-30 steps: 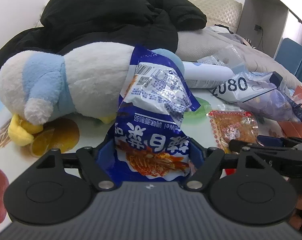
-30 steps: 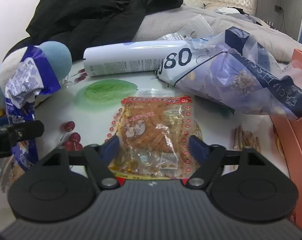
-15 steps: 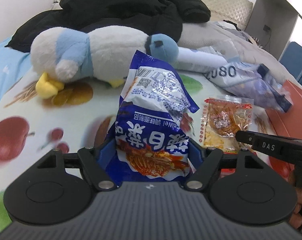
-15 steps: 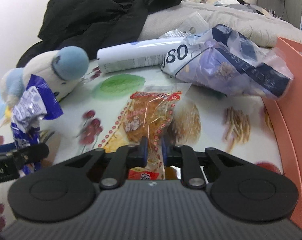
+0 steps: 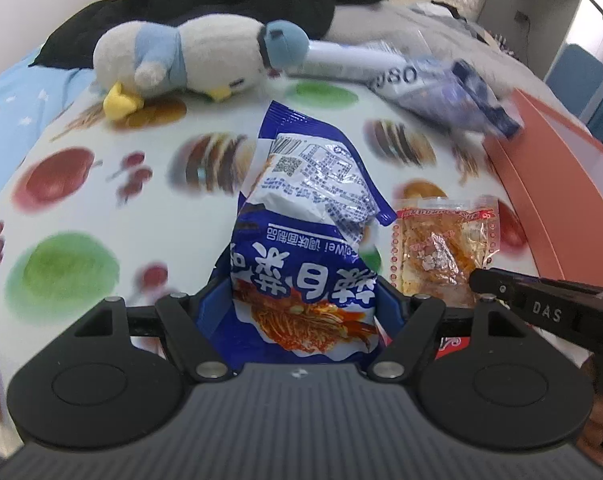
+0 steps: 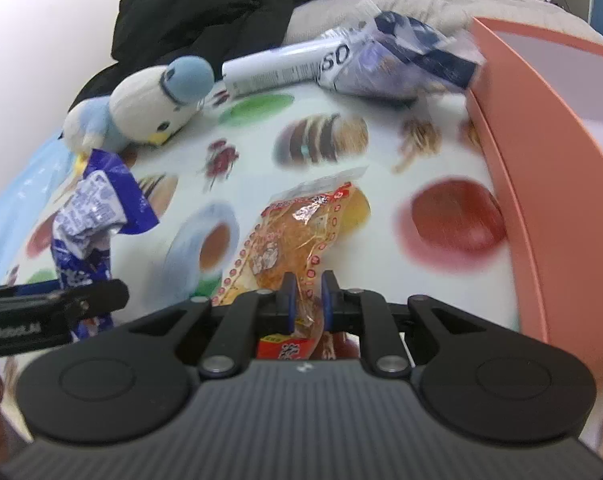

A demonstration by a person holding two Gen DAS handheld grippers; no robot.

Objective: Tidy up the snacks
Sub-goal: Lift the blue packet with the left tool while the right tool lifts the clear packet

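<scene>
- right gripper [image 6: 307, 296] jaws closing onto orange snack packet [image 6: 297, 240], now lifting it off the cloth
- left gripper [image 5: 301, 312] carrying blue snack bag [image 5: 305, 240] away from plush penguin [image 5: 197, 56]

surface: food-print cloth [image 5: 149, 216] | on it: plush penguin [image 5: 189, 56], white tube [image 6: 273, 70], orange box [image 6: 541, 168]

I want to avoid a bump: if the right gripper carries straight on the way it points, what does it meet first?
Probably the printed tablecloth. The right gripper, shut on the orange packet, points downward at bare cloth ahead. The pink box sits off to its right, seemingly outside that line, though depth is unclear.
</scene>
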